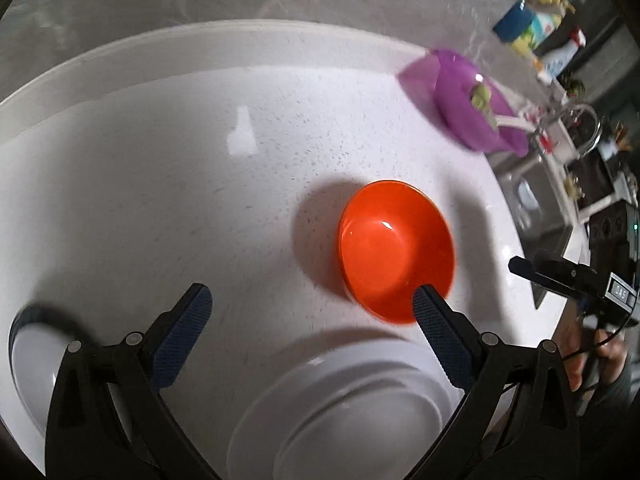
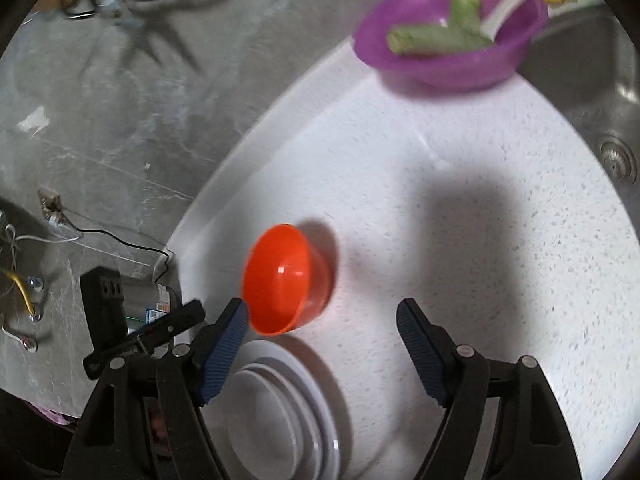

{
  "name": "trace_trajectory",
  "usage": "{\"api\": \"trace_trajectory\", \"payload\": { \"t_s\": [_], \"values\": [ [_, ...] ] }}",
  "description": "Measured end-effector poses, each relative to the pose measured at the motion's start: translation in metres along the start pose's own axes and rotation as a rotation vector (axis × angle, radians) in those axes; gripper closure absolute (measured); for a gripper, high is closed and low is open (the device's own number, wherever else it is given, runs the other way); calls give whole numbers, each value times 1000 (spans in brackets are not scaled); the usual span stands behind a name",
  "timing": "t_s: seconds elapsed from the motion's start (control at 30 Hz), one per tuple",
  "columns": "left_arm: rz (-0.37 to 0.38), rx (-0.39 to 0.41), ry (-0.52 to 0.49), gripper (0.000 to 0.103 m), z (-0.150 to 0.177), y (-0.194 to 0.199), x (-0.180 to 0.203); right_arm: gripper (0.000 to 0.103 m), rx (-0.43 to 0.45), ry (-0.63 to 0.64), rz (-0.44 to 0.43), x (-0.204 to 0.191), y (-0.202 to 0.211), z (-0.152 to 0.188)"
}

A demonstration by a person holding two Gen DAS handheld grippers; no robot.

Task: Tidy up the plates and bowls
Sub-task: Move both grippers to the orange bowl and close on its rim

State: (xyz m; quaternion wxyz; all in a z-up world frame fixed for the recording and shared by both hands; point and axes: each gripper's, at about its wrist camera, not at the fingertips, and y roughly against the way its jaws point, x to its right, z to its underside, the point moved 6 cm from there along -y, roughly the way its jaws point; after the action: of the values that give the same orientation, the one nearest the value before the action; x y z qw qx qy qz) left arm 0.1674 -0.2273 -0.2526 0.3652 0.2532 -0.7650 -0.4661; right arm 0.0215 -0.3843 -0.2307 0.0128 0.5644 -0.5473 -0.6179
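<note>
White plates (image 1: 352,412) sit stacked nearest the left gripper (image 1: 312,312), whose jaws stand wide apart and hold nothing. Just beyond the stack, an orange bowl (image 1: 396,252) rests upright on the speckled white desk (image 1: 200,200), its near rim at the tip of one blue pad. Farther back, a purple bowl (image 1: 468,108) holding green pieces (image 2: 436,32) and a white spoon (image 2: 508,4) sits near the desk's edge beside the steel sink (image 2: 600,92). The right gripper (image 2: 322,316) hovers with its jaws also spread and empty, beside the orange bowl and above the plate stack.
</note>
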Motion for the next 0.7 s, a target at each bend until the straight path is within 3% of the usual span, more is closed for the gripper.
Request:
{"api": "trace_trajectory", "payload": {
  "t_s": [0.07,0.17,0.53,0.7],
  "values": [
    [15,-9,-9,3,-9,-12,1,33,-38,3,4,7,-13,-7],
    [46,-37,-17,12,-17,-26,3,47,-89,13,2,6,-30,-12],
    [38,-116,-62,27,-28,-68,5,47,-198,99,67,-13,-79,-18],
    [21,-138,-62,34,-22,-79,7,51,-224,80,87,-10,-90,-15]
  ]
}}
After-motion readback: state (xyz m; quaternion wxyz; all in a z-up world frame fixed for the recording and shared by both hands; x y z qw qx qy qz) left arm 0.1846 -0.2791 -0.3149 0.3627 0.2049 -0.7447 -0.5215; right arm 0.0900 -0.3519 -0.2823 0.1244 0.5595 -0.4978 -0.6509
